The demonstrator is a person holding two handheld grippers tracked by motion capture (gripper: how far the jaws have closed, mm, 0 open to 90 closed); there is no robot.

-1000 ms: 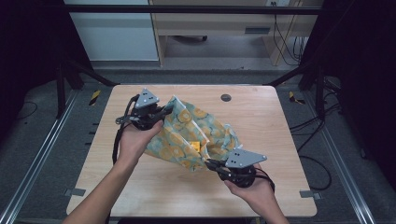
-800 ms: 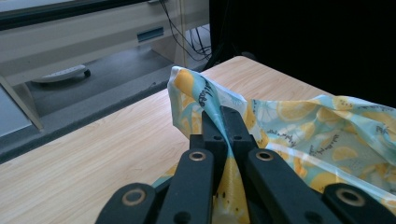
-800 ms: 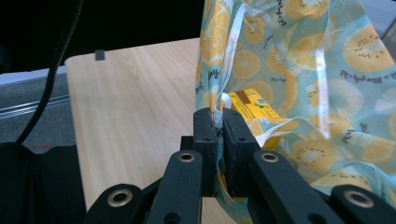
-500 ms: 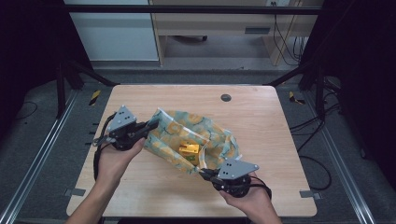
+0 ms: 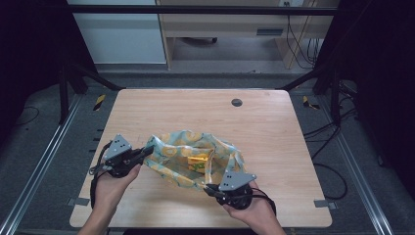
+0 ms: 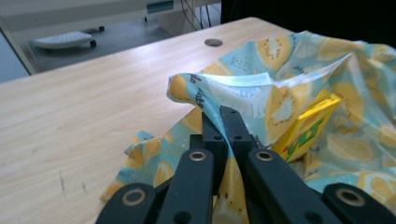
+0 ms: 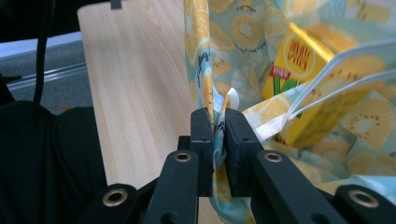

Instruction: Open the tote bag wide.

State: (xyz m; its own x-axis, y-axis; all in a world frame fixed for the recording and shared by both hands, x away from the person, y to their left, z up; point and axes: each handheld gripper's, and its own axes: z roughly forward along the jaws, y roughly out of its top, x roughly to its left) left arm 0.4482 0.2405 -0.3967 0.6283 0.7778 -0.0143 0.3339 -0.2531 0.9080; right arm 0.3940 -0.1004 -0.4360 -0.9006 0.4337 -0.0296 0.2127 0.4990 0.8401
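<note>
A pale blue fabric bag printed with yellow lemon slices (image 5: 188, 159) lies crumpled on the near half of the light wooden surface (image 5: 274, 127), its mouth held open between the two tools. The left gripper (image 5: 145, 152), at the near left of the surface, has its black fingers (image 6: 219, 128) closed together on a folded edge of the bag's left rim, the cloth rising just past the tips. The right gripper (image 5: 211, 188), at the near edge right of centre, has its fingers (image 7: 201, 128) pinched narrow on the bag's near rim, with a strip of cloth standing upright in the thin gap. Inside the bag, tilted, rests a yellow cardboard carton with red and green print (image 7: 306, 70), seemingly a drink box, though the lettering is too blurred to read. A white strap of the bag (image 7: 336, 79) crosses in front of the carton. A small dark round grommet (image 5: 237, 102) sits in the surface at its far side, well apart from the bag.
</note>
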